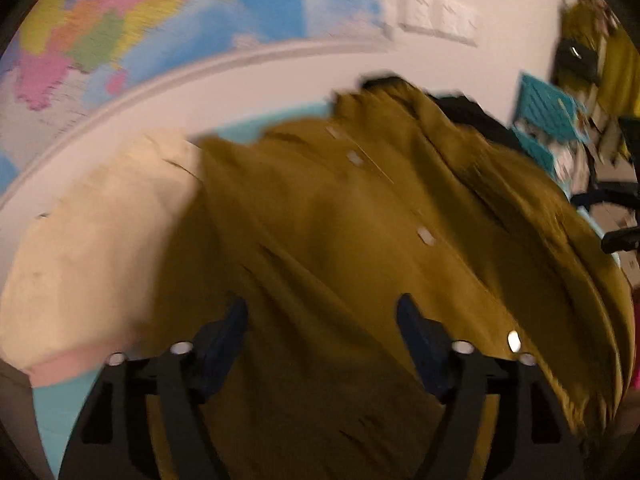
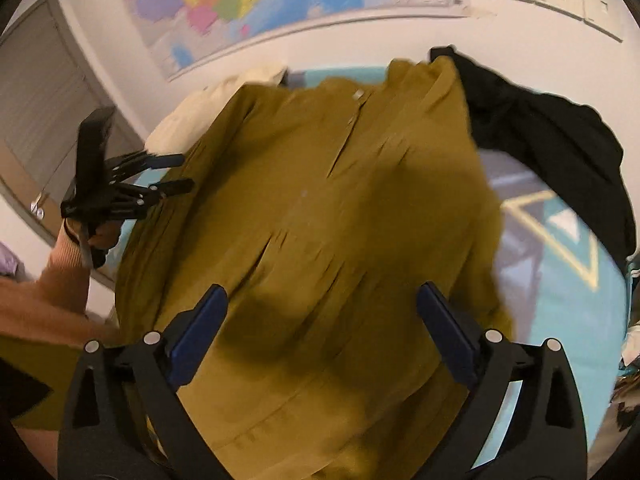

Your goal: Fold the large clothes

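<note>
Both grippers agape — above mustard shirt

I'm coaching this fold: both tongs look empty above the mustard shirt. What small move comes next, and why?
Probably lower the right tongs onto the mustard shirt at its rumpled right edge and pinch it. Both tongs are open and hold nothing, the left tongs sit at the far side, and the shirt lies creased on the teal surface.
</note>
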Tool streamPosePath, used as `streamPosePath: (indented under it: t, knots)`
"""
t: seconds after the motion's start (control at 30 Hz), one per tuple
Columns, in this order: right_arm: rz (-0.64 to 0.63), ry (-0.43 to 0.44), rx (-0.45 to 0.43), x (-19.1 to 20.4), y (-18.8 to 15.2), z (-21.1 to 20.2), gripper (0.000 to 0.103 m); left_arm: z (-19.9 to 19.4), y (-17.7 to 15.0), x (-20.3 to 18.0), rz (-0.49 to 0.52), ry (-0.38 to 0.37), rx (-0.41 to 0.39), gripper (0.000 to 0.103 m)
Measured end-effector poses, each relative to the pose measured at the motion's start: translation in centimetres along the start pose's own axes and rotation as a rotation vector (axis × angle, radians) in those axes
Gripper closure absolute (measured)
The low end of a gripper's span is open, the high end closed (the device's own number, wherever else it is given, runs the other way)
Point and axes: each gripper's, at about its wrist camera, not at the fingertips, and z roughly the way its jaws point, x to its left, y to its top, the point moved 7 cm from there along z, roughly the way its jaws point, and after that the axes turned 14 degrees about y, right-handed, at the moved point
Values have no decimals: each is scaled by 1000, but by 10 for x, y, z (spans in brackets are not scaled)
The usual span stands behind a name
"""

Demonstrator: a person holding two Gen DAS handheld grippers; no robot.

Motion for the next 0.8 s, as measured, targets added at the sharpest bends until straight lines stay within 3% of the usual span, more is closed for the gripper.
streamPosePath:
  t: [0.03,0.07,0.1,0.13,0.17,0.2,0.3,0.37,0.43,0.5,0.57,0.63,0.73,0.77,0.8]
  knots:
    - [-20,-24,11,4,-6,4,31,7,-8,-11,22,0,26,27]
    - [-30,-13,33,5,-13,10,66,9,-16,-21,35,2,44,37]
    - [-25,3,42,5,-15,11,93,15,-20,-26,54,20,67,57]
    - [-40,-4,16,6,-13,2,100,23,-23,-28,65,68,88,68]
    - [-54,-10,-12,8,-9,-6,100,26,-24,-27,63,85,98,87]
    - [-56,-24,-53,8,-3,-20,100,27,-22,-23,47,78,100,96]
    - [-52,-150,-215,-5,24,-90,100,5,0,5,-51,67,37,98]
    - [-19,-205,-313,-23,36,-137,100,-16,18,33,-110,107,-32,98]
    - [12,-313,-388,-48,45,-175,100,-32,32,65,-175,152,-80,98]
    - [108,-308,-453,-87,42,-203,100,-36,39,101,-224,253,-98,98]
    - [184,-339,-445,-125,33,-197,100,-28,37,126,-254,313,-77,98]
    - [240,-352,-397,-155,18,-177,100,-11,26,160,-264,484,-27,98]
    - [360,-423,-305,-204,-11,-129,94,20,1,188,-245,661,89,92]
    - [386,-428,-302,-211,-15,-123,89,30,-9,190,-239,667,135,86]
    - [418,-427,-301,-219,-21,-115,75,33,-16,192,-245,662,154,84]
